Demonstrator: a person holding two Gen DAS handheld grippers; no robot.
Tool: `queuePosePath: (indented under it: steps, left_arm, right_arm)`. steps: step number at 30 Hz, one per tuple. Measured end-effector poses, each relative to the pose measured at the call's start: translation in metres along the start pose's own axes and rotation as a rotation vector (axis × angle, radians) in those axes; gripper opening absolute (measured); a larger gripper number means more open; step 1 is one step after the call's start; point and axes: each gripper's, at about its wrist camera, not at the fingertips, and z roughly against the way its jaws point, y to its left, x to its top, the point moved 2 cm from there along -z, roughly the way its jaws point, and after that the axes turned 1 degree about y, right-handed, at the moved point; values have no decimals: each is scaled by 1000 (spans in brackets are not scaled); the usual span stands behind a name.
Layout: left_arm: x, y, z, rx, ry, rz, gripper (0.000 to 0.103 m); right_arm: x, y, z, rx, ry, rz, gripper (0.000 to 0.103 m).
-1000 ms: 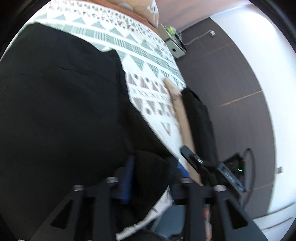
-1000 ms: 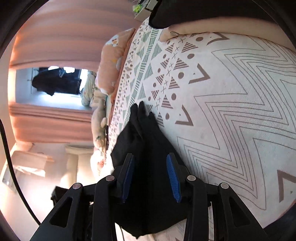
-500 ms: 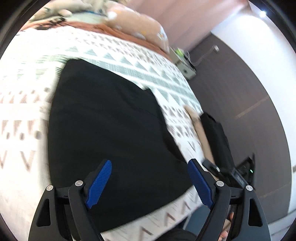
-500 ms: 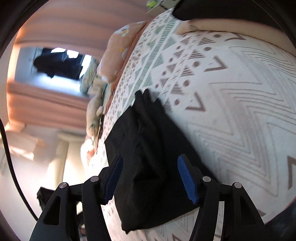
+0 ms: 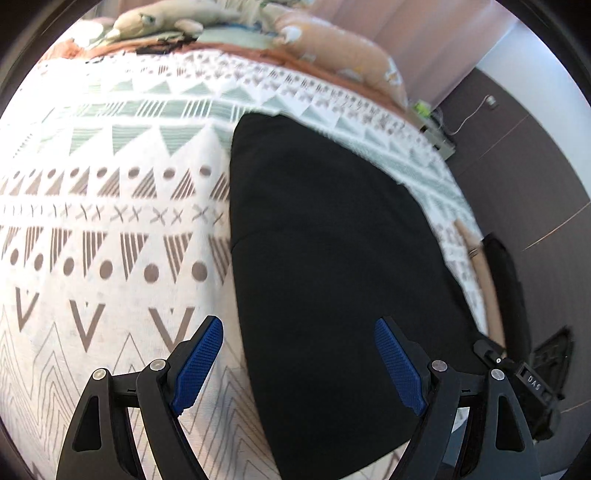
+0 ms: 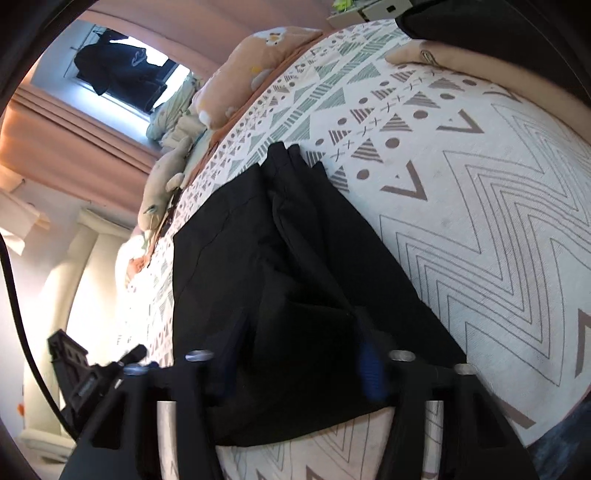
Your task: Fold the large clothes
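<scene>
A bed point(image 5: 92, 229) with a white cover printed in grey and green triangles, dots and zigzags fills most of both views. On it lies the black garment point(image 5: 332, 266), folded into a broad dark slab; in the left wrist view it runs from the upper middle of the frame down to the lower edge, and in the right wrist view point(image 6: 280, 266) it spreads from the centre toward the lower left, with creased layers bunched along its upper edge. Peach pillows point(image 5: 343, 51) and a pale plush toy point(image 5: 159, 22) line the top of the left wrist frame. The left tool point(image 5: 299, 363) sits at the bottom of its frame, released, its blue pads point(image 5: 199, 365) spread wide: one over bare cover just left of the garment's edge, the other over the black cloth, holding nothing. The right tool point(image 6: 299, 365) is blurred at the bottom of its frame, its jaws apart with the garment's near edge lying between and behind them; whether the cloth touches the fingers cannot be told.
</scene>
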Motion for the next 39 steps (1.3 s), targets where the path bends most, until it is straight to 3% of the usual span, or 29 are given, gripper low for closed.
queuePosePath:
  steps: [2, 5, 9, 11, 14, 17, 24, 31, 34, 36, 37, 38, 39]
  left_arm:
    - [-3, 2, -10, 24, 28, 1, 85]
    - [-9, 2, -21, 24, 67, 9, 79]
    - [-12, 2, -25, 0, 62, 17, 75]
    - [-14, 2, -25, -40, 66, 33, 61]
    - [-16, 2, -27, -103, 63, 58, 52]
    - [-18, -2, -28, -117, 67, 44, 43]
    - [-19, -11, -31, -95, 79, 9, 43]
    - [-19, -9, -39, -92, 64, 46, 43]
    - [-19, -9, -38, -89, 59, 41, 43]
    - [-18, -6, -39, -96, 62, 52, 43]
    - [-17, -5, -39, -98, 61, 57, 43]
    - [-16, -4, -39, -96, 56, 60, 43]
    - [-15, -3, -38, -94, 51, 62, 43]
  right_arm:
    - [0, 1, 1, 40, -5, -1, 17]
    - [0, -2, 12, 140, -33, -31, 12]
    - [-4, -11, 22, 169, -60, -60, 11]
    - [-6, -24, 24, 187, -61, -97, 11]
    - [-10, -46, 23, 200, -50, -151, 10]
    - [-15, -68, 19, 207, -39, -197, 10]
    - [-22, -89, 11, 218, -30, -225, 9]
    - [-15, -89, 13, 179, -32, -172, 9]
    - [-14, -94, 9, 191, 5, -145, 12]
    - [-10, -92, 17, 172, 10, -101, 29]
    - [-7, -90, 21, 128, 8, -69, 44]
    - [-4, -88, 25, 92, -1, -41, 50]
    - [3, -85, 31, 63, -13, -7, 50]
